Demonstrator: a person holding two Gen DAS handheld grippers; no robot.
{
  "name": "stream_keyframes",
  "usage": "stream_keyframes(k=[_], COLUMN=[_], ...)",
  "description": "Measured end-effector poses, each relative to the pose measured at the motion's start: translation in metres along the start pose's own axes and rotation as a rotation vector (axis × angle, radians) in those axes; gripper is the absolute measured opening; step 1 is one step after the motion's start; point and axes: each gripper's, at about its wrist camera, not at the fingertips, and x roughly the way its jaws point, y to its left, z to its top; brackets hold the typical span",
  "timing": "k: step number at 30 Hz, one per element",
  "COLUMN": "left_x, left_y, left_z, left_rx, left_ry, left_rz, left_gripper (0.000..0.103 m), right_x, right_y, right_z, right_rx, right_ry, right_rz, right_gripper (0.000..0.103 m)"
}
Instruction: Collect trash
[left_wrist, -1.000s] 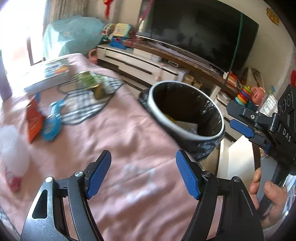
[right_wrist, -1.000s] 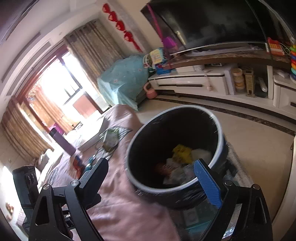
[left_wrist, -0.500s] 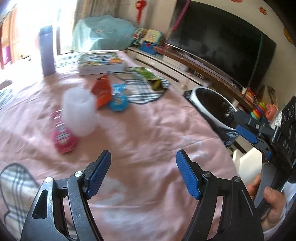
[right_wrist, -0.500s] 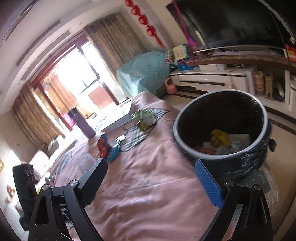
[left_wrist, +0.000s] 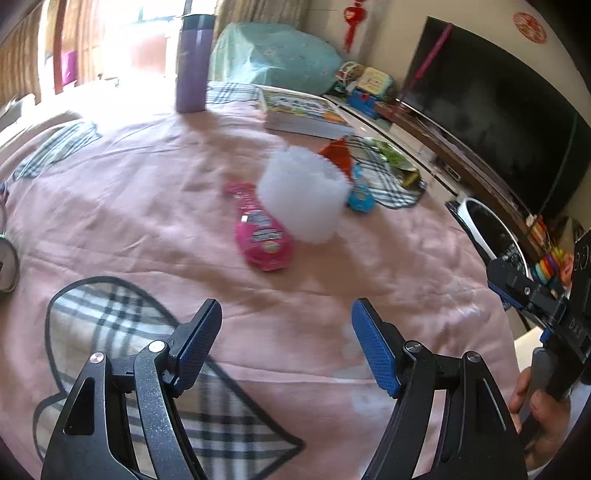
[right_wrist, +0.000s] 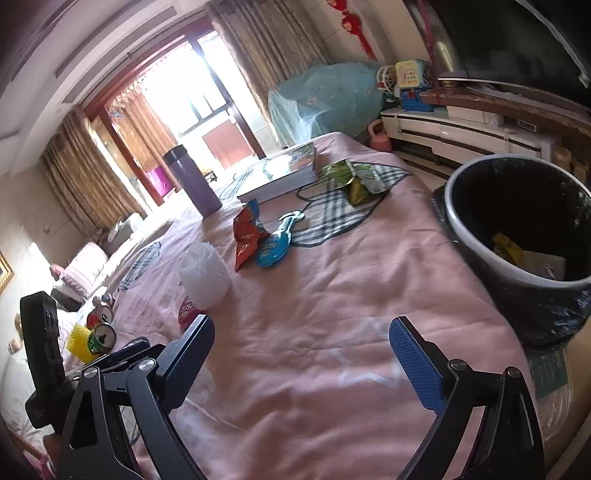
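Both sets of fingers are spread with nothing between them, left gripper (left_wrist: 286, 343) and right gripper (right_wrist: 301, 360) hovering over the pink bed cover (right_wrist: 332, 295). Trash: pink wrapper (left_wrist: 260, 236) at 12 o'clock of the left one, touching a white foam net (left_wrist: 304, 195) (bit blurry). Bin (right_wrist: 517, 236) sits at 2 o'clock from the right.

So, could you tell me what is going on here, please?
A person is clearing trash off a pink-covered table with two handheld grippers. The left gripper and right gripper are both open and empty. A pink wrapper, a white foam sleeve and other wrappers remain. The bin already holds some.
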Motion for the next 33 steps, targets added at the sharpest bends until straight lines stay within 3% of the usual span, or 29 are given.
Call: stream_keyframes(k=[3,14,22,23,25,28,30,33], left_x=[0.001,0.015,0.049,0.056,0.063,0.057,0.052,0.042], left_y=[0.005,0.009,0.01,0.01,0.013,0.028,0.04,0.058], left_z=[0.003,0.018,0.035,0.038,0.042,0.045,0.043,0.039], left_rx=[-0.009,0.013,0.031,0.043,0.061,0.04,0.04,0.016], left_ry=[-0.006,-0.005,0.023,0.037,0.044,0.04,0.042,0.054], left_rz=[0.011,0.044,0.077,0.089,0.117,0.074,0.074,0.04], left_gripper=[0.075,0.075,0.074,0.072,0.045,0.029,0.023,0.023], right_x=[0.009,0.036,0.055,0.058,0.064,0.072,0.078,0.092], right_y=[0.008,0.027,0.054,0.057,0.06,0.065,0.07,0.08], right_z=[0.0,0.013,0.024,0.026,0.029,0.032,0.033,0.034], right_rx=[-0.014,-0.042,-0.073,-0.076,-0.074,-0.078,-0.089,-0.109], right_ry=[0.017,0.064,0.082,0.082,0.086,0.098,0.107,0.125], right_rz=[0.004,0.045,0.114,0.117,0.128,0.145,0.163,0.182], right_gripper=[0.095,0.073,0.071,0.071,0.07,0.07,0.07,0.07])
